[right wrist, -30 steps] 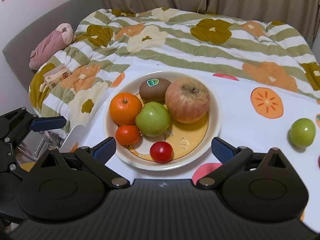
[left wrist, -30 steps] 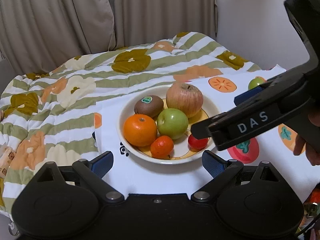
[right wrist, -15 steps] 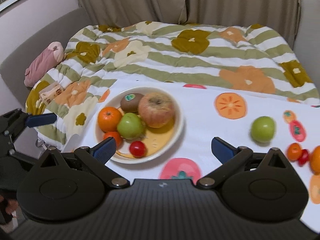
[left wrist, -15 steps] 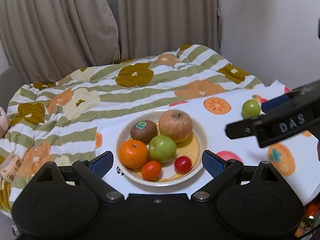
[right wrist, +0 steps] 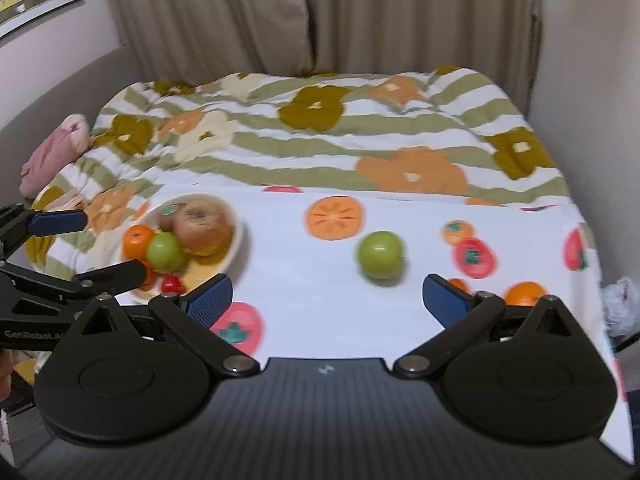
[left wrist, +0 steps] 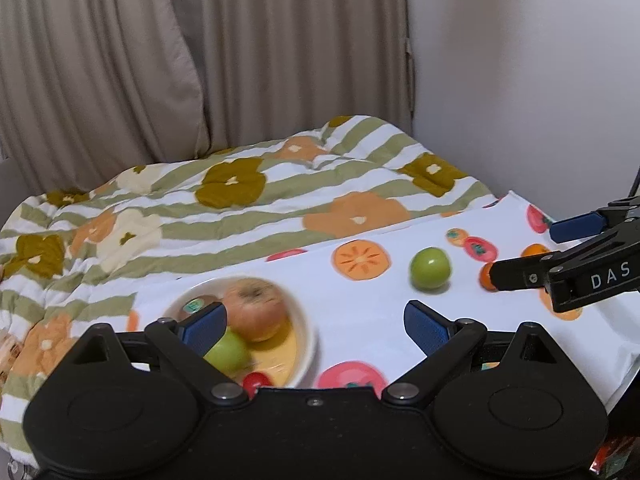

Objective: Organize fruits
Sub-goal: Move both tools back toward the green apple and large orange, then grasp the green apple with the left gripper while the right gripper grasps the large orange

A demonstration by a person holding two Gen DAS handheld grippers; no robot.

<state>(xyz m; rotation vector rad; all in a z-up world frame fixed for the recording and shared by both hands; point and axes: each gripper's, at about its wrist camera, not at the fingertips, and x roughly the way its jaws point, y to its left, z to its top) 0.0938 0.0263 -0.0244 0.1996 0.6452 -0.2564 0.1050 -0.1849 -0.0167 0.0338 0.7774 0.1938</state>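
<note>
Beige curtains and a flower-striped quilt fill the background of the left wrist view, with a white fruit-print cloth (left wrist: 360,316) spread over the bed. Left claw (left wrist: 316,326) hangs open and empty, its blue pads wide apart. Just ahead of it and off to its left sits the plate (left wrist: 308,344), blurred, piled with fruit. A loose green apple (left wrist: 430,269) lies on the cloth ahead and to the right of this claw, well apart from the plate. Right claw (left wrist: 524,250) reaches in from the right edge, closer to that apple.

From the right wrist view, the same curtains and quilt lie beyond the cloth (right wrist: 304,280). Right claw (right wrist: 328,294) is open too, holding nothing. The green apple (right wrist: 380,255) rests just ahead, slightly right of its centre line, so this claw looks the better placed to take it. Being round, the apple has no real long axis; its stem direction is too blurred to tell. The plate (right wrist: 240,236) lies ahead-left, with the left claw (right wrist: 100,246) beside it. Small orange fruits (right wrist: 525,293) peek out behind the right pad.
</note>
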